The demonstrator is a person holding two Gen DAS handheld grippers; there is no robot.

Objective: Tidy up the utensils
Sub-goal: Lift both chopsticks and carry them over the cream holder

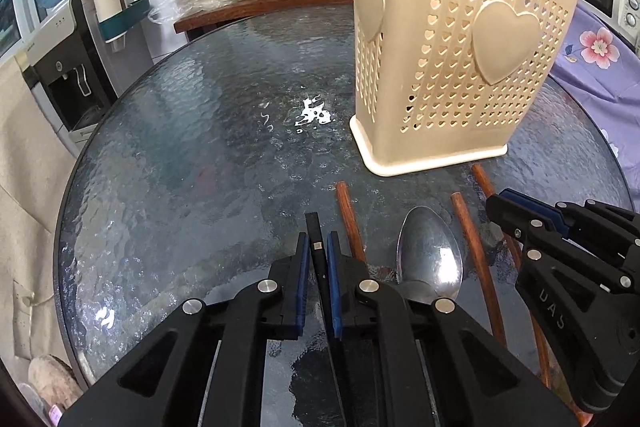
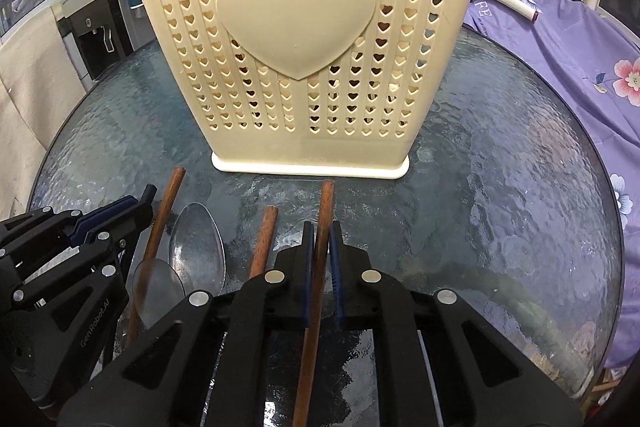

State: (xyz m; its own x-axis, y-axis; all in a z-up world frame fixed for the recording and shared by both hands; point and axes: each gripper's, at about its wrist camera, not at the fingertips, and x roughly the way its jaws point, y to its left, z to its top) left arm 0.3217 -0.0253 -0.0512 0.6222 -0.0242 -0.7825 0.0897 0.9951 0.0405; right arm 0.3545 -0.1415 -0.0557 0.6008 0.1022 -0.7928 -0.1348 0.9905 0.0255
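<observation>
A: How's the tidying going?

B: Just starting, tbh. The basket point(image 2: 304, 39) is standing on the glass table point(image 2: 500, 187) w/ sticks and spoons point(image 2: 197, 247) lying in front of it.

A: And the claws?

B: The left claw point(image 1: 318, 263) is pinching a black stick point(image 1: 316, 247). The right claw point(image 2: 321, 259) is pinching a brown stick point(image 2: 322, 227). Nothing's looking dropped in yet, but can't see inside.

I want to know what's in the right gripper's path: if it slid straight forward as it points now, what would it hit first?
Most likely the beige utensil holder, near its base. The right gripper, shut on a wooden chopstick, points at it across bare glass table; the chopstick's tip would probably touch first.
</observation>
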